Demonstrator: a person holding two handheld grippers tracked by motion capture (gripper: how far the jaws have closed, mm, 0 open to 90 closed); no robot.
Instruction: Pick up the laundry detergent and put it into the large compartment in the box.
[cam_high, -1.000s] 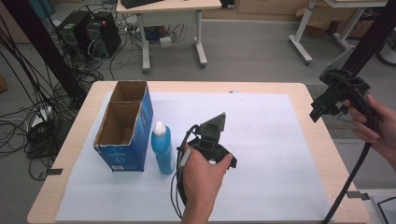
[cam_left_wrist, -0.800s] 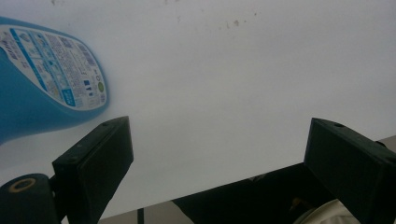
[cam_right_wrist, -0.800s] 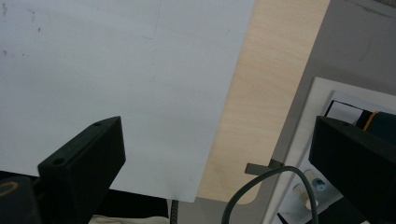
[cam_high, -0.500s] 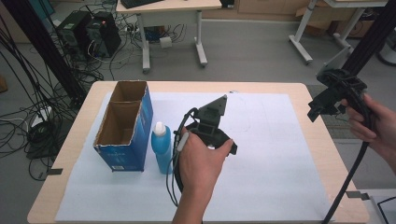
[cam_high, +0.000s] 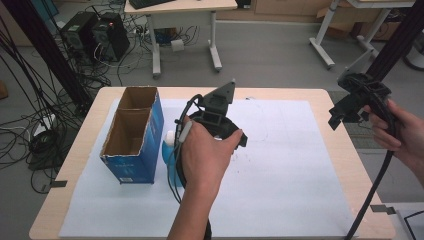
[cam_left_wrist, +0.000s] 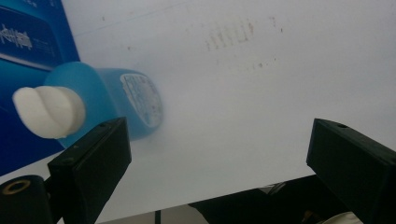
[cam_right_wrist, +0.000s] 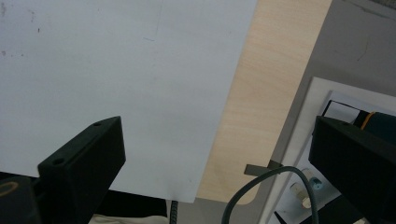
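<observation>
A blue bottle (cam_left_wrist: 109, 100) with a white cap (cam_left_wrist: 49, 112) stands against an open-topped blue cardboard box (cam_high: 132, 137) at the table's left. In the high view the bottle (cam_high: 167, 147) is mostly hidden behind the hand holding my left gripper (cam_high: 220, 127). In the left gripper view that gripper (cam_left_wrist: 219, 154) is open, with the bottle just beyond its left jaw and only white paper between the jaws. My right gripper (cam_high: 350, 107) hangs open over the table's right edge, with nothing between the jaws in the right gripper view (cam_right_wrist: 219, 163).
A white paper sheet (cam_high: 285, 165) covers most of the wooden table (cam_high: 345, 150). Cables, computer towers (cam_high: 95, 35) and another desk (cam_high: 180, 10) lie on the floor beyond the far edge. A cable (cam_high: 370, 190) trails from the right gripper.
My left gripper has moved away from the person toward the table's far side, and the hand now covers more of the bottle. The right gripper has shifted only slightly.
</observation>
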